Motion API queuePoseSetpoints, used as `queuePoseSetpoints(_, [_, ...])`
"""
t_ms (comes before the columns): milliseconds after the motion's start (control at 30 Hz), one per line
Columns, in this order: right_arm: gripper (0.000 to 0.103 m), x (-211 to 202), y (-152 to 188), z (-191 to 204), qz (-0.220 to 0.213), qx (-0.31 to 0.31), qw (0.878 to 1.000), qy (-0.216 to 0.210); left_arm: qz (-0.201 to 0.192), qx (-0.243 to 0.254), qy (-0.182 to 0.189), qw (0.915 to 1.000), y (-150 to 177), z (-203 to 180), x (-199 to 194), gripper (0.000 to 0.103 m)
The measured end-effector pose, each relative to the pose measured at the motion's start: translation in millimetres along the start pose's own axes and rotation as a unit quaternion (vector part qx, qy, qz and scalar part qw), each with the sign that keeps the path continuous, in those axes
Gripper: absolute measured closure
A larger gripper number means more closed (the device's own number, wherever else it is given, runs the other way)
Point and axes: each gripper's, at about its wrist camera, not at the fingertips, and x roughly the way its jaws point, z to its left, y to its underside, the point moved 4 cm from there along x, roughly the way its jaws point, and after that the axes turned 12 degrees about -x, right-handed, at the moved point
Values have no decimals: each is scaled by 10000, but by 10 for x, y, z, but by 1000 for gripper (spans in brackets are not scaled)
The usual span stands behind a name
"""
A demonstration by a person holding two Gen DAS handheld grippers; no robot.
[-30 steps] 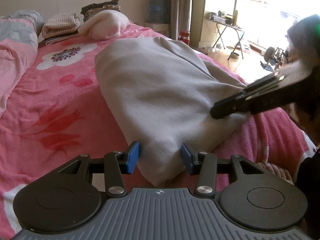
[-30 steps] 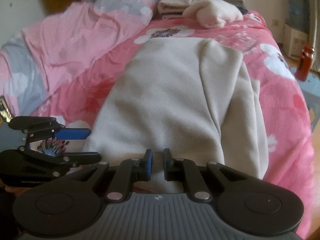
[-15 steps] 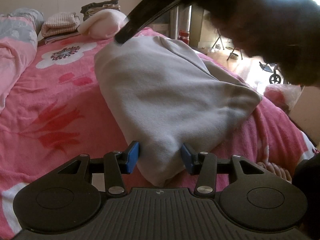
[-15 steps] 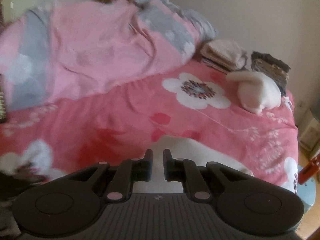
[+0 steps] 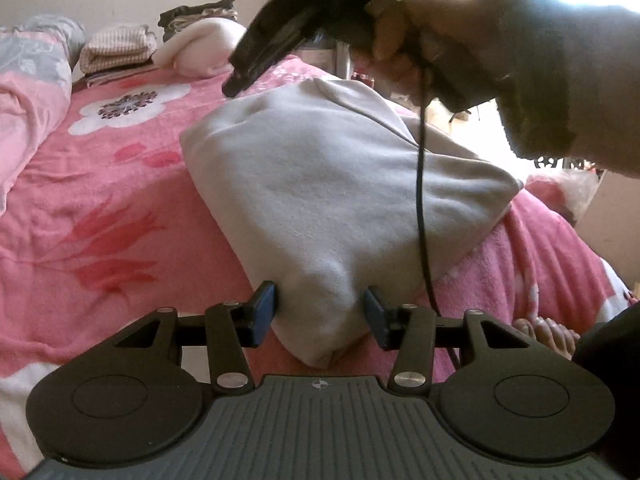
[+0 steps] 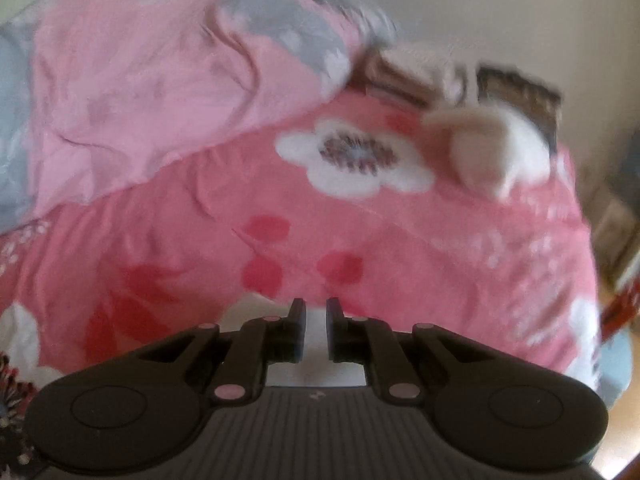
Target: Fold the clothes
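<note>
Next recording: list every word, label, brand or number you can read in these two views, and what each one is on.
No readable text in either view.
Left gripper: only a small crosshair mark on its grey body, no letters.
Right gripper: a small mark on its body, too blurred to read.
Pink bedspread: flower prints only.

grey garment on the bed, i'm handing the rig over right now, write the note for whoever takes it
Left tool: low at the near corner of the grey garment, its pads standing either side of that corner; whether they press it I cannot tell.
Right tool: nearly shut on nothing, held in the air over the garment's far end, pointing at the pink bedspread.
Garment: lies on the bedspread as a long, narrow, partly folded shape.
Folded pile and a cream bundle sit at the far end of the bed.
Left: probably fold the garment across its length, then add it to the pile.
</note>
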Motion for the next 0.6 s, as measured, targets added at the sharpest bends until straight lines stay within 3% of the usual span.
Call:
queuePoseSetpoints(67, [96,379,264,-10,460,-89,9989,31,-16,-19,21,10000,-3,10,-6,55])
queuePoseSetpoints(100, [96,416,332,-30,251,-15,9997,65,-12,-42,40,10000,-8,20,-7,55])
queuePoseSetpoints(167, [95,373,224,-112,343,315,9989,-30,-9,-85,77,9999,-10,39,-10,55])
queuePoseSetpoints(267, [94,171,28,-77,79,40,9999,128,-27,-143,127,9998,12,59,-16,55])
queuePoseSetpoints(367, [94,-219,-191,-7,-511,122,9984,-219,-25,-225,185,9996,21,77,-13,55])
queuePoseSetpoints(433, [94,-292,-237,101,-612,145,9964,-568,-21,-240,203,9995,29,77,-14,54])
queuePoseSetpoints(500, [95,-81,-131,270,-205,-141,9979,-594,-8,-264,189,9995,29,81,-8,54])
queuePoseSetpoints(567, [94,224,150,383,-94,-428,9978,-491,8,-291,166,9994,26,87,0,53])
queuePoseSetpoints(600, [94,205,133,342,-103,-217,9982,-546,16,-304,155,9994,25,89,4,53])
